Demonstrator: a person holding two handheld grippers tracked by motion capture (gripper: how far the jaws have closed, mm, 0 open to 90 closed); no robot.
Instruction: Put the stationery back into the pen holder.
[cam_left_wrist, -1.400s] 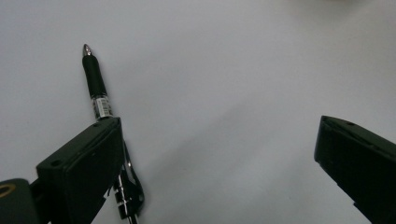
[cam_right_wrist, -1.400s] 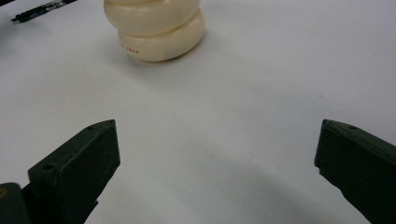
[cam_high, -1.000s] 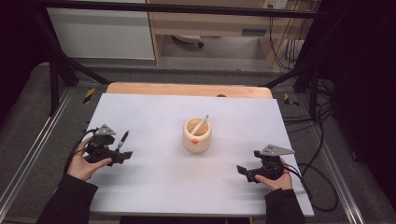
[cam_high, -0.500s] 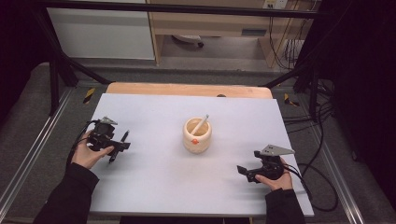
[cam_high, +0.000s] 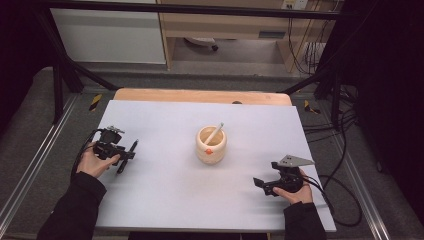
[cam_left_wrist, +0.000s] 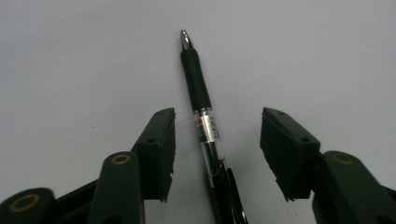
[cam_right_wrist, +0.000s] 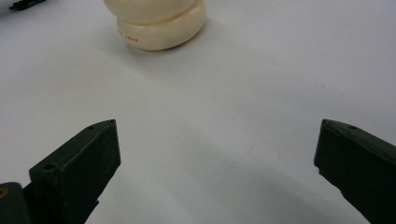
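While left gripper (cam_left_wrist: 215, 135) jaws have just been closing around black pen (cam_left_wrist: 201, 107), pads not yet touching; pen lies flat on white table (cam_high: 165, 200), left of cream cup (cam_high: 210, 145). Grasp, lift, placement remain. Right gripper (cam_high: 259, 183) open, idle.

Table (cam_high: 165, 200): flat top under a pale lavender-white sheet, with a strip of bare light wood along the far edge behind the sheet.

Cup (cam_high: 211, 144): cream-coloured, rounded, with a small orange mark on its near side; stands upright on the sheet about mid-table. A thin white stick leans inside it, tilted toward the far right.

Pen (cam_left_wrist: 201, 105): black barrel, clear middle section with a printed label, metal tip; lies flat on the sheet well to the left of the cup, near the table's left edge.

Small dark spot (cam_high: 237, 103): on the wooden strip, behind the cup and slightly to its right; too small to identify.
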